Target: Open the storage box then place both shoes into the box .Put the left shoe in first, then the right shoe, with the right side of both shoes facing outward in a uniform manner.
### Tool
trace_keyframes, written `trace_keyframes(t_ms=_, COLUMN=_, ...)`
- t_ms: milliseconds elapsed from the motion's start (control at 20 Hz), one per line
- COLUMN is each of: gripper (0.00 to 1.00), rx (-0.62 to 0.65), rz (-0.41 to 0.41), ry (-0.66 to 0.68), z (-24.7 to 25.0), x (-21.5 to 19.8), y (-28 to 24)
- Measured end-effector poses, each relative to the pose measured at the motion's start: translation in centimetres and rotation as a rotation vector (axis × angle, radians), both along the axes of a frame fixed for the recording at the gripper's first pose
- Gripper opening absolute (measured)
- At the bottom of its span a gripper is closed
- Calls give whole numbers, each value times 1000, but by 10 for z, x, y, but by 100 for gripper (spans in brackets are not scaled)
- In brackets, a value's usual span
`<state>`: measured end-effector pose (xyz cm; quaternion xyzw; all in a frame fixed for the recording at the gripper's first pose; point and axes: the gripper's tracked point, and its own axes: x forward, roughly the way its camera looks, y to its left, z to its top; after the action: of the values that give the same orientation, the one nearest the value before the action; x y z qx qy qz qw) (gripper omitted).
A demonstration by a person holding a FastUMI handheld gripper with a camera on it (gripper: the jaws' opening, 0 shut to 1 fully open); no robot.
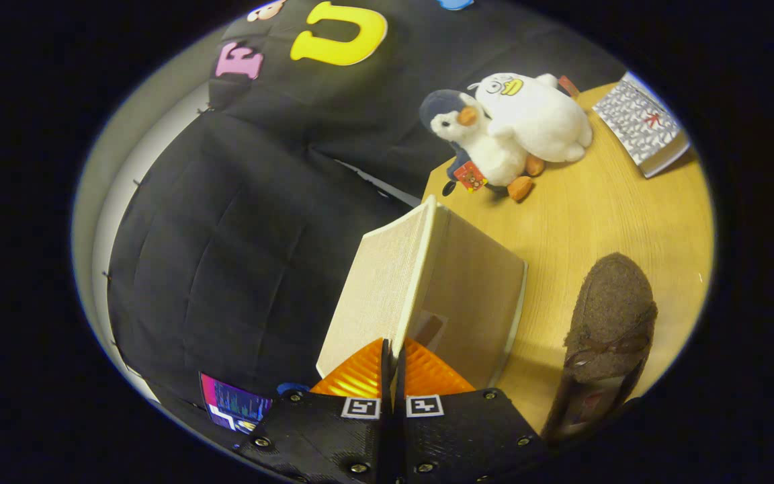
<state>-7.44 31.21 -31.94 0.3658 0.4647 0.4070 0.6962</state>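
Observation:
My gripper [394, 353] is shut on the thin front edge of the beige fabric storage box lid [387, 282], which stands tilted up just ahead of the fingers. Its woven face lies left of the pale edge. A smoother beige panel [488, 296] with a small brown tab [428, 329] lies right of it. I cannot tell how the box body under the lid stands. A brown fuzzy shoe [612, 309] with a small bow lies on the wooden table [595, 202] to the right of the box, apart from it.
Beyond the box, at the table's far edge, sit a plush penguin [478, 138] and a white plush duck [541, 114] side by side. A patterned book [642, 124] lies further right. A small lit screen [232, 403] shows left of the fingers.

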Motion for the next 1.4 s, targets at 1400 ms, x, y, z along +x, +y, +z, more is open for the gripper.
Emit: trace_keyframes(t_ms=1400, gripper=0, rx=-424, rz=123, ry=-300, z=171, x=-10, y=228)
